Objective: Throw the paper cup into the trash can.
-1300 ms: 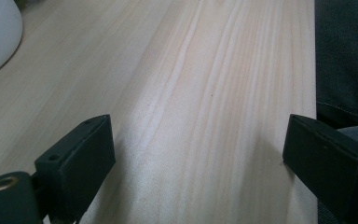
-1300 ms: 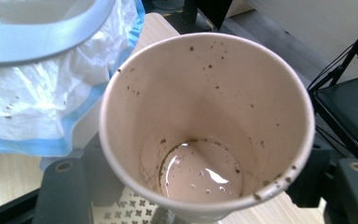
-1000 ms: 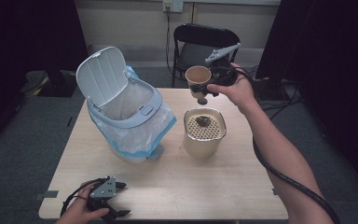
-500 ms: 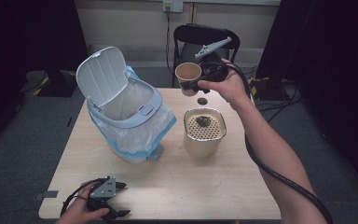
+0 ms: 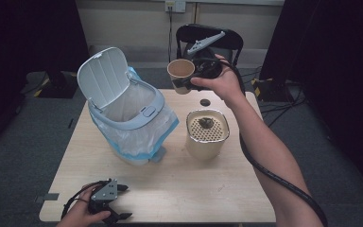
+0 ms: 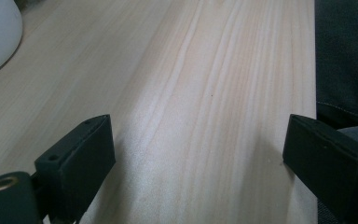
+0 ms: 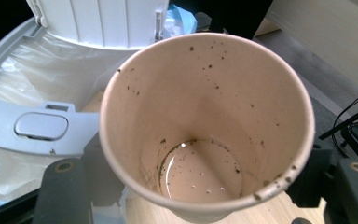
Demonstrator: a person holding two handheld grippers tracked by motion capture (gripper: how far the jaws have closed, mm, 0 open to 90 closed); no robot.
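Note:
My right gripper (image 5: 185, 85) is shut on a brown paper cup (image 5: 181, 74), held in the air behind the table's far edge between the bin and the strainer pot. In the right gripper view the cup (image 7: 205, 126) has a little liquid and dark specks inside, with a black finger (image 7: 65, 191) on each side of it. A white pedal bin (image 5: 123, 111) with a blue-edged liner stands lid-up on the left. A beige pot (image 5: 207, 139) with a perforated top carries a dark clump (image 5: 205, 123). My left gripper (image 5: 108, 208) rests open at the table's front left (image 6: 196, 149).
A small black disc (image 5: 204, 101) lies on the wooden table (image 5: 194, 189) behind the pot. A black chair (image 5: 208, 38) stands beyond the far edge. Cables trail over the floor at the right. The bin's open mouth (image 7: 42, 93) is just beyond the cup.
My right hand has carried the cup up and to the left, from above the pot toward the bin. The left gripper has stayed put.

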